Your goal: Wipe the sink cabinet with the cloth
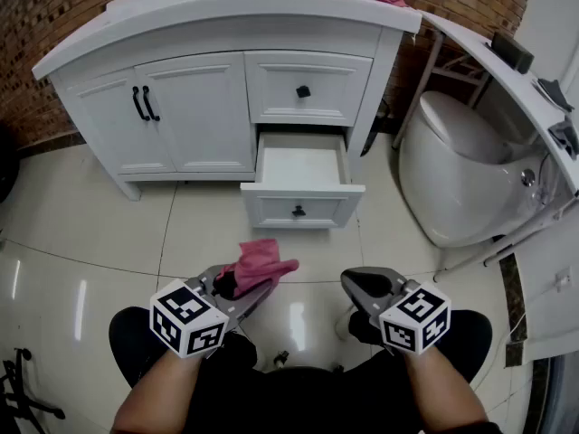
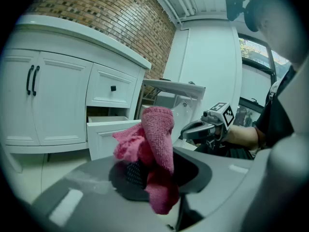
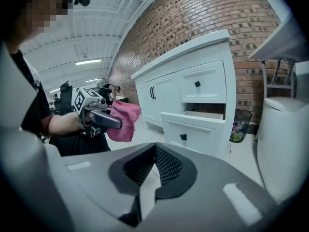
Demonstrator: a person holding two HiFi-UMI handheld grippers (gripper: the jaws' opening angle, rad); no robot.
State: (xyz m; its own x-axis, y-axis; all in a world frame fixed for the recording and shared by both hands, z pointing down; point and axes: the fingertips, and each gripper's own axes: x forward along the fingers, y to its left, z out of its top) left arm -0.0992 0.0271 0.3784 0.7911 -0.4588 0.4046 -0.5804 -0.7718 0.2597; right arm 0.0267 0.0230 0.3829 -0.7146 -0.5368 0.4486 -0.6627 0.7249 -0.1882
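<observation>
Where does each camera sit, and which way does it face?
Head view: on the head, steeply down at the sink cabinet; both forearms show.
Left gripper view: on the left tongs, clamping the cloth, facing the cabinet; right hand shows.
Right gripper view: on the right tongs, shut empty, facing the cabinet; left arm shows.
Shared: the open drawer.

Brick wall (image 1: 54, 7), glossy tiled floor (image 1: 72, 229) — white toilet (image 1: 461, 174)

Head view steeply down; gripper views low, sharing the sink cabinet (image 1: 194, 107)
</observation>
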